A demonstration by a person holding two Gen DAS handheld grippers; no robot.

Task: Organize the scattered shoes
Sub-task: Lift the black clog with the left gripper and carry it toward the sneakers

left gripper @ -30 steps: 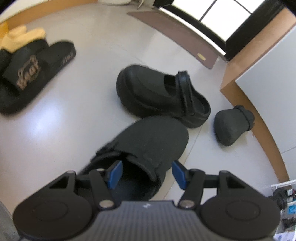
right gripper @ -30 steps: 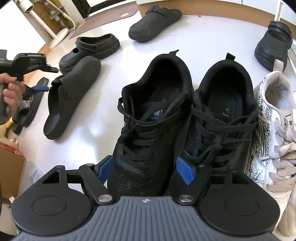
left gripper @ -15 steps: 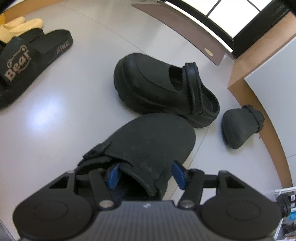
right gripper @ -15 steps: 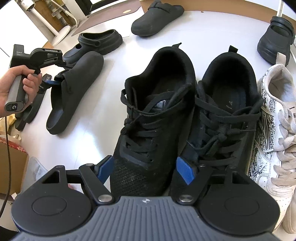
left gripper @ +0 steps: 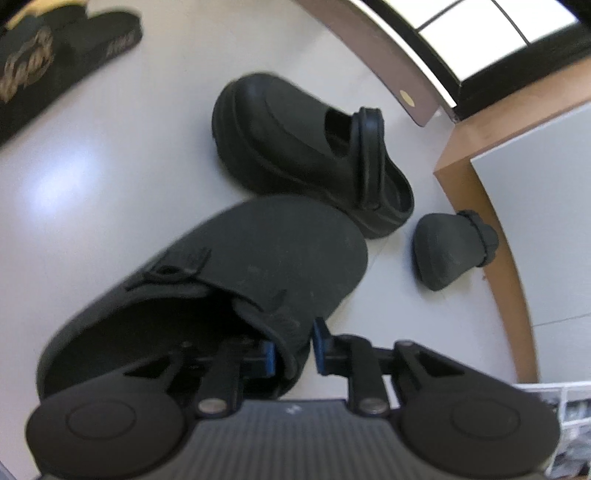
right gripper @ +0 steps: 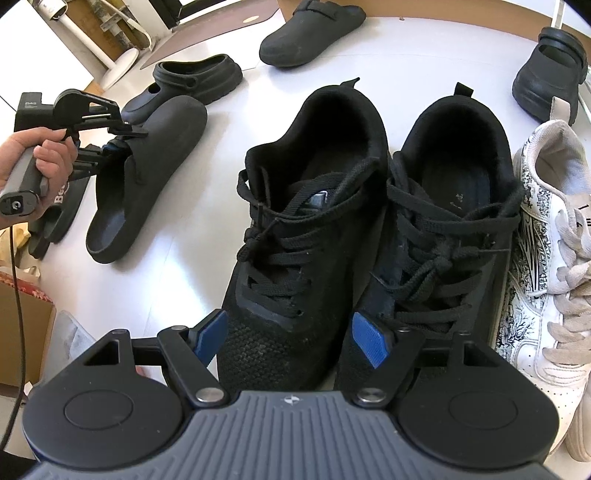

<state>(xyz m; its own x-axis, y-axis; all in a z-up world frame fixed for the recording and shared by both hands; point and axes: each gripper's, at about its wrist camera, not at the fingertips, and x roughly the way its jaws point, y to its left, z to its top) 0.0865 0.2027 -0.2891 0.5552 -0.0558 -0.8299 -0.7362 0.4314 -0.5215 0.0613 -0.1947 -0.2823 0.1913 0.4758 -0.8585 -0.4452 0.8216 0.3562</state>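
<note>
Left gripper (left gripper: pixel 293 350) clamped on dark clog (left gripper: pixel 236 273) collar, right gripper (right gripper: pixel 288 341) spread above black sneaker (right gripper: pixel 295 236)

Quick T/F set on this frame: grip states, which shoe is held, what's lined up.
1. The left gripper is shut on the dark clog. True.
2. It pinches the clog by the toe. False: the jaws clamp the upper's edge at the foot opening.
3. The right gripper holds a black sneaker. False: its jaws are open, with the sneaker's toe between them.
4. Two black sneakers sit side by side, with a white sneaker next to them. True.
5. The matching clog is touching the held one. False: it lies apart, near the wall.
</note>
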